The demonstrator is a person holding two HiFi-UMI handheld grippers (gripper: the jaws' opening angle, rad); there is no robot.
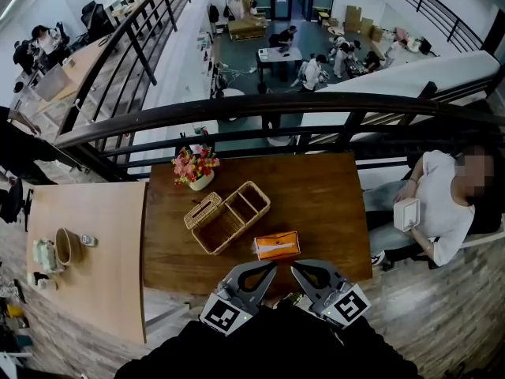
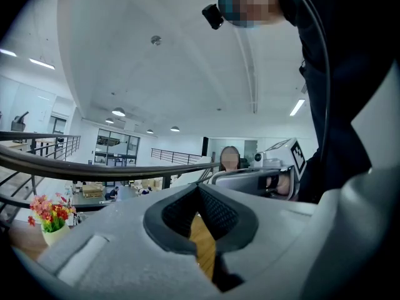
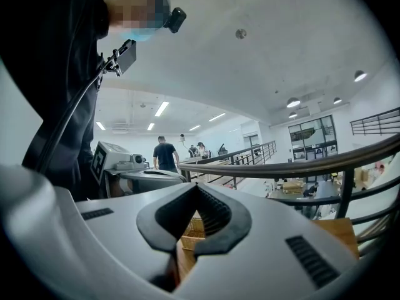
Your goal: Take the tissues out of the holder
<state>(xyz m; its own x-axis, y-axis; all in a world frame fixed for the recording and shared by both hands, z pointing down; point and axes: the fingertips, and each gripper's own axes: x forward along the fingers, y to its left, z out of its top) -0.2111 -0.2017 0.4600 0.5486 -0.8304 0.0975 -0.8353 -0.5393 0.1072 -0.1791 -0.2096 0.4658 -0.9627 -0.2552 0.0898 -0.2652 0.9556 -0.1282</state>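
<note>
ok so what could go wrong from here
The left claw and the right claw are both shut. Nudging forward like that could shove the orange tissue pack across the table instead of gripping it. The flower vase stands close behind the wicker basket, so dragging or bumping the basket might tip it.

Left tool (image 1: 269, 266) is out in front of me, held about level, jaws pressed together with nothing between them. Right tool (image 1: 297, 268) is just beside it, jaws together too and empty. The two tips lean in towards each other, close but apart.
</note>
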